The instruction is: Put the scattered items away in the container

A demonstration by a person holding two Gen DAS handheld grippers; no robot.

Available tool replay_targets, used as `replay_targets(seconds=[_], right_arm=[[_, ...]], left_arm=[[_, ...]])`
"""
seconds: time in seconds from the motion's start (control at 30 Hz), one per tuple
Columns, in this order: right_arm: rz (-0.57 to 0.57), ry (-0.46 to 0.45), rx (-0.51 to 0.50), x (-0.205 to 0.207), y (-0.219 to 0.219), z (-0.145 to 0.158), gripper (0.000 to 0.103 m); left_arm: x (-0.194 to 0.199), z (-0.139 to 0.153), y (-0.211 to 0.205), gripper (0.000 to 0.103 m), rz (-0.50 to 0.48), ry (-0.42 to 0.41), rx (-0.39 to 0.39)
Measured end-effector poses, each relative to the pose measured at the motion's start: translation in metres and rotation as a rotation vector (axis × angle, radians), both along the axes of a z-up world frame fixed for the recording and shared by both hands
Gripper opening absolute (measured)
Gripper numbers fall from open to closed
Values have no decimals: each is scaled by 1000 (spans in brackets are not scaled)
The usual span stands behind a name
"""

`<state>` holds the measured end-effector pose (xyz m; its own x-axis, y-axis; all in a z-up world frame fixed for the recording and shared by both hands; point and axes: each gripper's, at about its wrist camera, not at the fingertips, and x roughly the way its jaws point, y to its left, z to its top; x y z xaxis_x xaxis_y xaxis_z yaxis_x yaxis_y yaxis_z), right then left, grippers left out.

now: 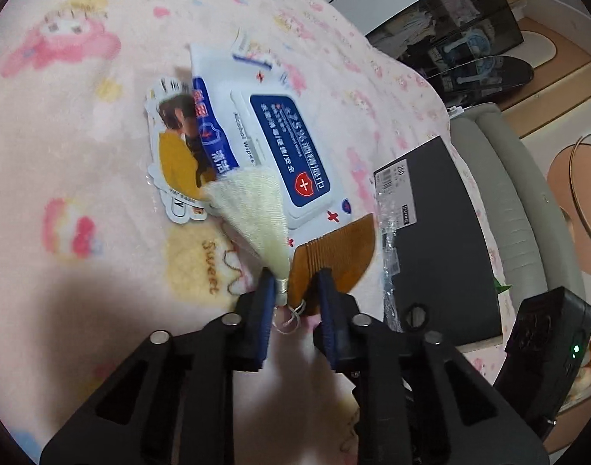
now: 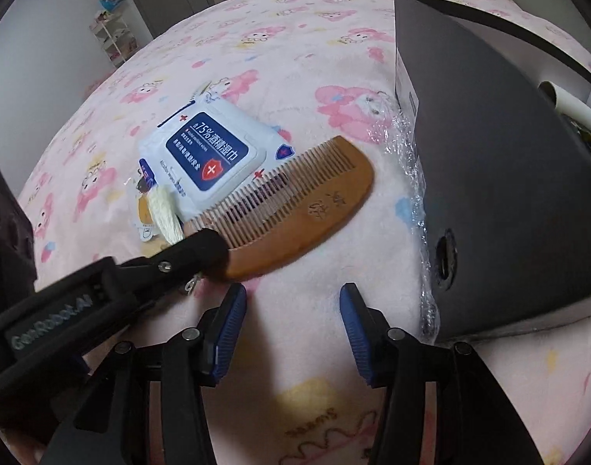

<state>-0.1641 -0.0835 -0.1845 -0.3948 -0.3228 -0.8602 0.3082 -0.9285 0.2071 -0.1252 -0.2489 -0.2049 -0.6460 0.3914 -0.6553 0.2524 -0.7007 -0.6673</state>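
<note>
A fleecy pink blanket (image 2: 303,58), printed with cartoon rabbits and flowers, covers the whole soft surface. On it lies a curved, amber-brown wooden comb (image 2: 295,209) with fine, closely set teeth and characters carved into its smooth spine. A cream tassel (image 1: 256,209) of silky threads hangs from its handle end on a thin looped cord and fans out over the neighbouring items.

The left gripper (image 1: 295,286), black with ribbed blue pads, has its jaws nearly together around the comb's handle end beside the tassel knot. In the right wrist view that end sits inside its black finger and the comb looks tilted off the blanket, so it seems to be clamped, though the pad contact itself is hard to see.

The comb's teeth overlap one corner of a soft, white and blue plastic pack of alcohol wipes (image 2: 210,151) with a rigid flip lid. Half under the pack lies a glossy die-cut card (image 1: 175,155) showing a figure in mustard yellow.

The right gripper (image 2: 293,329) hovers with its jaws apart and nothing between them, over bare blanket just short of the comb.

To the right stands a matte dark grey cardboard box (image 2: 501,178), with a round finger hole in its end and crinkled clear film (image 2: 415,178) along its near edge; the comb is near the box but outside it.
</note>
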Motion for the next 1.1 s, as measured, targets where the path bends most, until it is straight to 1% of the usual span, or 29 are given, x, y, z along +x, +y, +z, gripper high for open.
replay_targets(seconds=[0.1,0.17,0.23,0.3,0.37,0.4,0.47,0.53,0.57,0.6,0.63,0.67,0.7,0.77,0.87,0.9,0.93,0.97,1.0,1.07,1.1], right_arm=[[10,-8,-16,5,3,8,46],[17,-20,-38,8,5,12,46],[36,-25,-46,11,3,14,47],[57,-31,-48,13,-1,14,47],[69,-48,-42,13,-7,11,47],[74,-57,-50,12,-11,9,47],[85,-68,-59,10,-19,8,47],[94,-49,-61,5,-27,11,47],[97,-33,-63,2,-31,13,47],[93,-12,-51,-1,-32,14,47],[74,12,-24,-6,-33,14,47],[56,35,4,-11,-34,14,48],[42,46,13,-15,-34,13,52],[47,44,-7,-27,-36,9,56],[106,16,-43,-35,-44,3,56],[115,7,-54,-35,-45,3,54],[125,-1,-65,-34,-45,3,47],[134,-9,-75,-33,-46,3,44],[147,-19,-90,-30,-44,5,38],[172,-44,-119,-24,-42,8,35],[195,-63,-126,-18,-41,10,30]], left_arm=[[22,16,-4,15,24,13,-15],[36,27,-6,15,51,17,-64],[54,34,-16,15,95,28,-90],[65,30,-28,16,123,9,-89],[69,18,-41,28,179,-46,-93],[69,15,-46,34,199,-55,-87],[68,8,-56,34,240,-72,-74],[69,11,-59,34,270,-48,-92],[68,11,-58,34,272,-45,-102],[66,8,-57,34,268,-58,-96],[65,5,-56,34,263,-72,-91],[63,2,-55,34,259,-86,-85],[62,0,-54,34,256,-97,-79],[61,-1,-51,34,251,-114,-89],[56,-5,-48,34,239,-136,-119],[54,-6,-46,34,234,-142,-129],[53,-6,-46,34,232,-133,-130],[53,-4,-46,34,231,-121,-126],[54,-2,-45,34,229,-110,-122],[55,0,-45,34,226,-91,-120],[57,1,-46,34,223,-87,-124]])
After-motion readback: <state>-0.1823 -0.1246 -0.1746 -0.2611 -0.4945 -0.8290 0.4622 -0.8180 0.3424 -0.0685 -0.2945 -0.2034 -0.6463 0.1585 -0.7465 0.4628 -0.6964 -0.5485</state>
